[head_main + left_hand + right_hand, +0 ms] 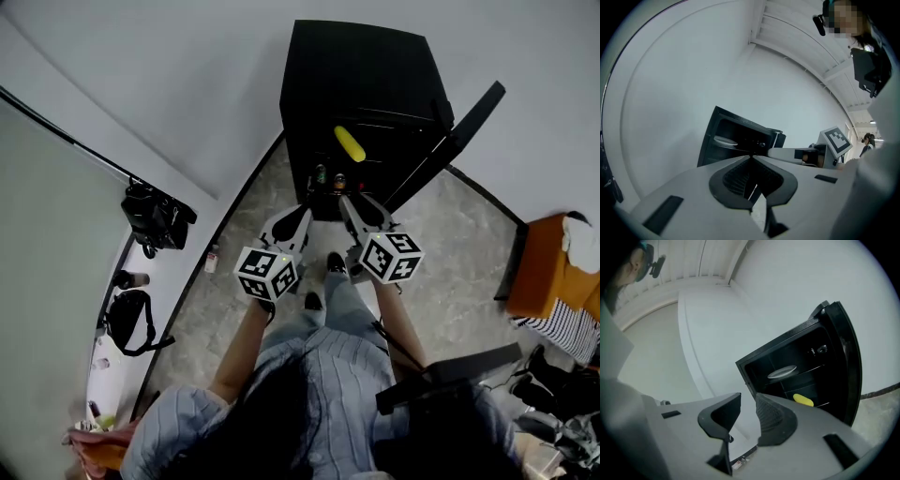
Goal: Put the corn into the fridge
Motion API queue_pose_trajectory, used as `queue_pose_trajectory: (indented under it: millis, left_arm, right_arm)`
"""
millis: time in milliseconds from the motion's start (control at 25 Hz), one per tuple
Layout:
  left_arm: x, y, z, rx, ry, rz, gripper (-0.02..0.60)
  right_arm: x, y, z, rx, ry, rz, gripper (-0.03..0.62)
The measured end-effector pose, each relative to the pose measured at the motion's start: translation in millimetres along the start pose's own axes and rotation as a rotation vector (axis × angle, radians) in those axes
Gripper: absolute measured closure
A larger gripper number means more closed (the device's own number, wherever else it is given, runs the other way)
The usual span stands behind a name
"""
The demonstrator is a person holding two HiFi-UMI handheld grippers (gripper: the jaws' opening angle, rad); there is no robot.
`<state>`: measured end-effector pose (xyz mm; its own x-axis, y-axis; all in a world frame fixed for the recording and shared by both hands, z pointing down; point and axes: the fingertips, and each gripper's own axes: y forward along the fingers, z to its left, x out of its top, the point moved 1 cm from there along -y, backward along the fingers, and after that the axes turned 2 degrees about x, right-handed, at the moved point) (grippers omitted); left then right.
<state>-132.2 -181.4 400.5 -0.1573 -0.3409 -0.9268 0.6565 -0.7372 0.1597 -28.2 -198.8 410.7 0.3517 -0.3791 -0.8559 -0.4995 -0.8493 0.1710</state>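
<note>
The yellow corn (350, 143) lies on a middle shelf inside the small black fridge (361, 66), whose door (450, 141) stands swung open to the right. In the right gripper view the corn (803, 400) shows below a white plate (782, 372) on the shelf above it. Both grippers are held side by side in front of the fridge, clear of it. My left gripper (300, 217) (751, 155) is shut, tips touching, with nothing in it. My right gripper (361, 206) (747, 398) stands open by a narrow gap, with nothing between its jaws.
Two small cans (328, 176) stand low in the fridge. Black bags (155, 217) lie by the white wall on the left. An orange seat (548, 267) stands at the right. The person's legs and shoes (323, 281) are below the grippers.
</note>
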Motion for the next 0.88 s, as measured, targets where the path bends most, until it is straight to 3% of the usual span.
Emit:
queue_pose_trajectory:
  millis: [520,880]
  left_arm:
    - [-7,-41,-12,-0.033,-0.001,-0.043,0.560]
    - [-14,-40,-39,-0.070,-0.020,-0.016,0.560]
  right_arm:
    - [-27,-39,31,-0.048,0.005,0.036,0.525]
    - [-25,-59,33,-0.053,-0.002,0.043,0.528]
